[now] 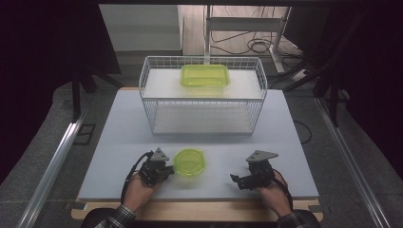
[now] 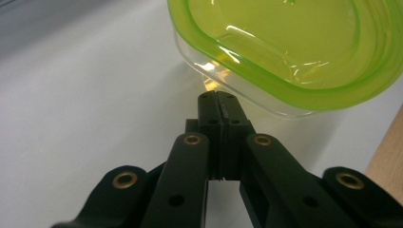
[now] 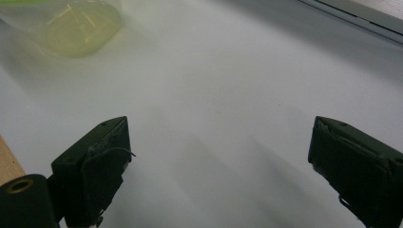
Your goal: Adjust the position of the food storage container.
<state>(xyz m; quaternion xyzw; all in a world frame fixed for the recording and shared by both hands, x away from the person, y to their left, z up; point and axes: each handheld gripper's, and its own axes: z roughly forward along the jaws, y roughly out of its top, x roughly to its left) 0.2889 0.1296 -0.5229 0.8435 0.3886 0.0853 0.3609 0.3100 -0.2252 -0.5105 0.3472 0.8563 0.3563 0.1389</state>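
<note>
A small clear container with a lime-green lid (image 1: 189, 162) sits near the table's front, left of centre. My left gripper (image 1: 168, 167) is just to its left, held in a hand. In the left gripper view its jaws are shut with nothing between them, the tips (image 2: 218, 98) right at the container's clear lower wall (image 2: 285, 47). My right gripper (image 1: 236, 179) rests on the table to the container's right, well apart from it. It stands open (image 3: 218, 142) over bare white tabletop, and the container (image 3: 76, 23) is blurred at the far upper left.
A white wire rack (image 1: 202, 95) stands at the back middle of the white table (image 1: 285, 142). On its upper shelf lies a larger rectangular green-lidded container (image 1: 205, 76). The table's wooden front edge (image 1: 199, 211) runs between the person's forearms. Cables lie on the floor behind.
</note>
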